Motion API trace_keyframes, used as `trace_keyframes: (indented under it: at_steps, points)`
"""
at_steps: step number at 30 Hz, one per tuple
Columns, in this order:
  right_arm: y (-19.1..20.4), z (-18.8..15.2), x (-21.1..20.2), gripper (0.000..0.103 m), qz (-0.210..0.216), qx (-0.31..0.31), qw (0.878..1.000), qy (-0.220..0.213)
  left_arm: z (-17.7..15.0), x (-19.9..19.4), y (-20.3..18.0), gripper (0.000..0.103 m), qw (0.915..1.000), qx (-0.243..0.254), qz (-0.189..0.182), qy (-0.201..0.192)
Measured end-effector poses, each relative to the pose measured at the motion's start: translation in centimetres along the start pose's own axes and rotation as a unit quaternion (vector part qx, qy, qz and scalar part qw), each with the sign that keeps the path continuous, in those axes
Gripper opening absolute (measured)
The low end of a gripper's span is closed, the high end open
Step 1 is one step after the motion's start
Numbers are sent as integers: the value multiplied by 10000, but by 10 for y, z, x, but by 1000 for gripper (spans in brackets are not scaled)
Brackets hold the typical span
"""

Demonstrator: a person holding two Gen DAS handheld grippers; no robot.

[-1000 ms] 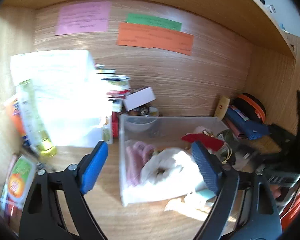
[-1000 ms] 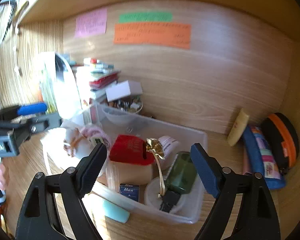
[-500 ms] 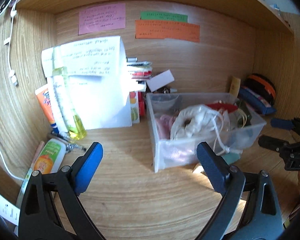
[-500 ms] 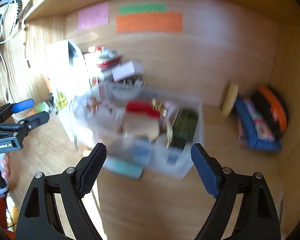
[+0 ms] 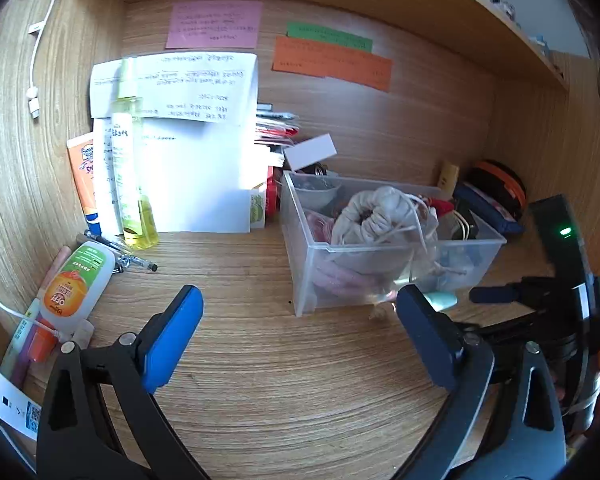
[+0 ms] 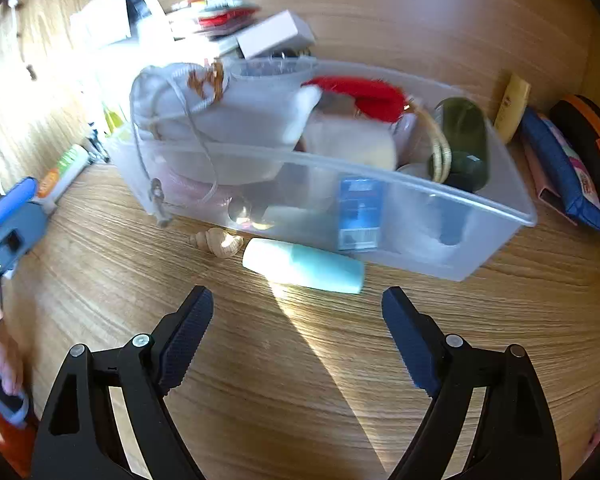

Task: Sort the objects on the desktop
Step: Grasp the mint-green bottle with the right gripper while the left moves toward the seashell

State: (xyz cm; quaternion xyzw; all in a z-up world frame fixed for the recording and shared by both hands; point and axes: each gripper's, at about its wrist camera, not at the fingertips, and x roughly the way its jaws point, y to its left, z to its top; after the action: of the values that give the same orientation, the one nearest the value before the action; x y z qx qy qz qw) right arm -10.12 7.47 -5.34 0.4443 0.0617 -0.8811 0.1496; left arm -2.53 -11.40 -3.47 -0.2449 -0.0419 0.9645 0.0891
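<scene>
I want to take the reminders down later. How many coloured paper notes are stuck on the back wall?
3. A pink note is at upper left, a green strip to its right, and an orange strip just below the green one. Others may hide behind the white papers.

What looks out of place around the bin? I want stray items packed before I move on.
Two things lie loose on the desk against the front wall of the clear bin: a pale teal tube on its side and a small seashell beside it. A drawstring bag bulges over the bin's rim, its cord trailing outside.
</scene>
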Motion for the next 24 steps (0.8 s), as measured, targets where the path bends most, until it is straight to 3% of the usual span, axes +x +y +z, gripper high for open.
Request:
trace_keyframes:
  at_steps: [4, 11, 15, 19, 24]
  points:
    - [7, 5, 10, 84, -236, 134, 9996, 90, 0, -4, 1, 99, 9998, -21, -186, -93]
    - [5, 9, 22, 82, -385, 676, 9968, 192, -2, -9, -4, 100, 9997, 121, -141, -164]
    - [6, 10, 25, 73, -627, 625, 9960, 145, -2, -5, -3, 101, 9998, 109, -151, -43]
    - [5, 10, 23, 71, -560, 601, 9966, 108, -1, 5, -4, 101, 9996, 117, -147, 217]
    - [-9, 4, 13, 71, -39, 715, 9974, 69, -1, 15, -10, 101, 9986, 268, -82, 447]
